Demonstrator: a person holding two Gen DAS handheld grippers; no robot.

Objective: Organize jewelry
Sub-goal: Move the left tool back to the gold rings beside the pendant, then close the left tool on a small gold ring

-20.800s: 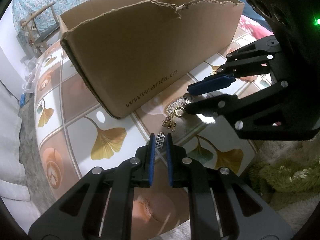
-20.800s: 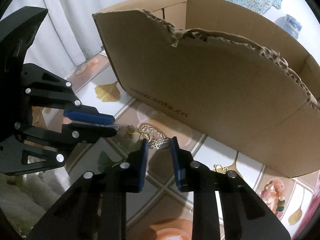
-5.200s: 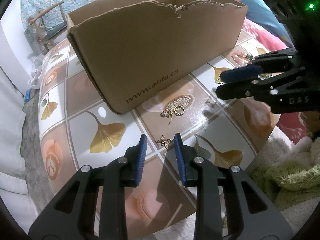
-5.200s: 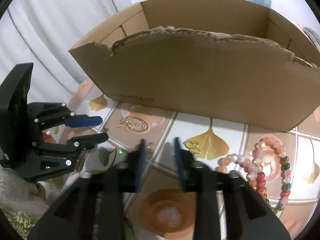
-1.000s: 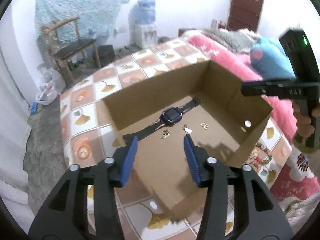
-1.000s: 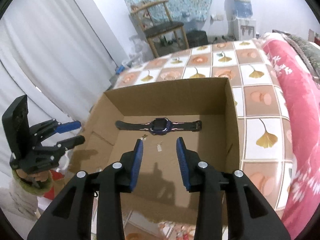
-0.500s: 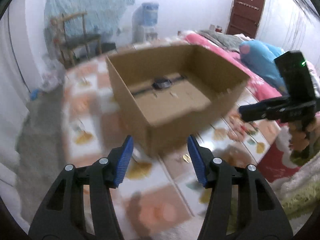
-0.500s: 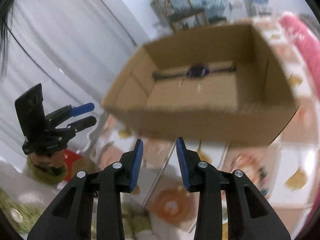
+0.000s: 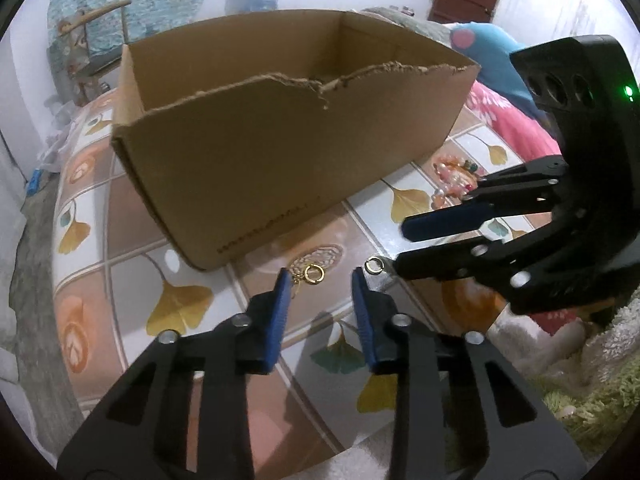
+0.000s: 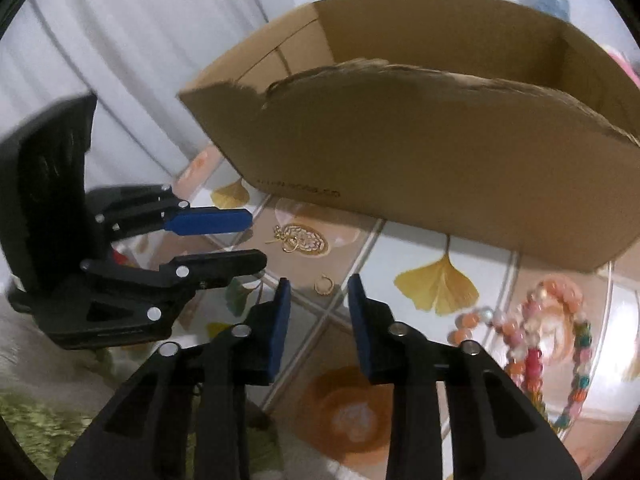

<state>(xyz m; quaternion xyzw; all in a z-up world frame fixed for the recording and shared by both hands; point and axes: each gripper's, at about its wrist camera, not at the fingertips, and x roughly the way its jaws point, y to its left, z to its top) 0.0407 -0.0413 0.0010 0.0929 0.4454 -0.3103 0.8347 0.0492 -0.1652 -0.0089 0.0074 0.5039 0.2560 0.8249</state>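
Both grippers dropped from above the cardboard box (image 9: 288,152) to the tabletop (image 9: 132,236). Left gripper (image 9: 320,276) and right gripper (image 10: 316,284): jaws narrowing, spread, empty. 2 gold earrings, (image 9: 313,274) and (image 10: 324,284), lie just ahead.

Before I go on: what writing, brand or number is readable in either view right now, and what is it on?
Cardboard box, front wall, low down: one printed line, too blurred to read in the left wrist view.
Same line in the right wrist view: also too blurred to read.
Nothing else carries readable text; the tablecloth shows only leaf and flower patterns.
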